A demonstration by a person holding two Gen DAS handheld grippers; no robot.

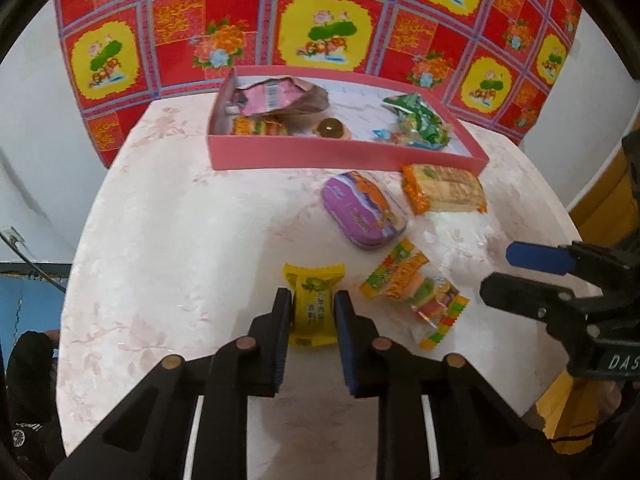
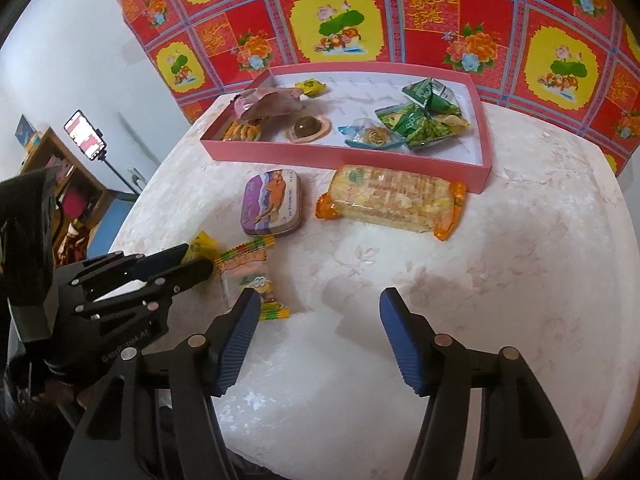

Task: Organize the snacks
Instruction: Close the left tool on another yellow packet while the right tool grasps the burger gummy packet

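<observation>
Clamping the yellow snack packet (image 1: 313,304) on the table (image 1: 168,240), the left gripper (image 1: 312,312) has the pick-up step in hand; the right gripper (image 2: 316,320) hangs apart over bare cloth. Next likely comes a lift toward the pink box (image 1: 344,156) at twelve o'clock, clearing its near wall.

We see a pale floral table (image 2: 500,260) bearing a pink tray (image 2: 360,158). Just before the tray lie a purple tin (image 2: 272,204), cracker pack (image 2: 392,200), striped candy packet (image 1: 416,296) and yellow snack (image 1: 314,302).

Red floral cloth (image 2: 400,20) — perhaps wall-hung — pale wall (image 2: 80,60)
</observation>
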